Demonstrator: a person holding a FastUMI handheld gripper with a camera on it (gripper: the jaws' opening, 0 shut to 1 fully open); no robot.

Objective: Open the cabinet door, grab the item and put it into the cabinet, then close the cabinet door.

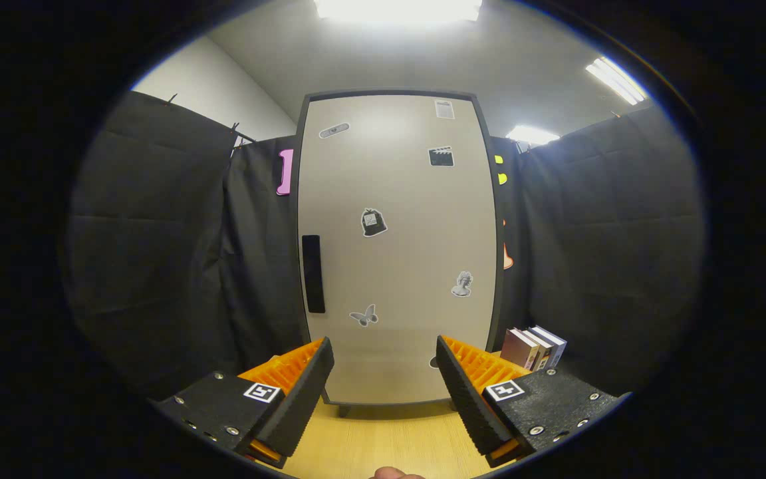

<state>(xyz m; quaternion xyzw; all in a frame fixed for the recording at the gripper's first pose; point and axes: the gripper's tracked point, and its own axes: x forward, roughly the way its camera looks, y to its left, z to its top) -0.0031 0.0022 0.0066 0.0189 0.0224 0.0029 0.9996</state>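
The gripper (384, 372) is held with its fingers spread wide and nothing between them, aimed at a tall cabinet (397, 246) that stands just beyond them on a wooden table (383, 439). The cabinet door is seen shut, with a dark vertical handle (314, 273) set near its left edge. Several stickers (374, 222) are scattered over the door, among them a butterfly, a bust and a clapperboard; no writing on them can be read. A few books (534, 348) are stood upright on the table just right of the cabinet, beyond the right finger (469, 392); their spines are too small to be read.
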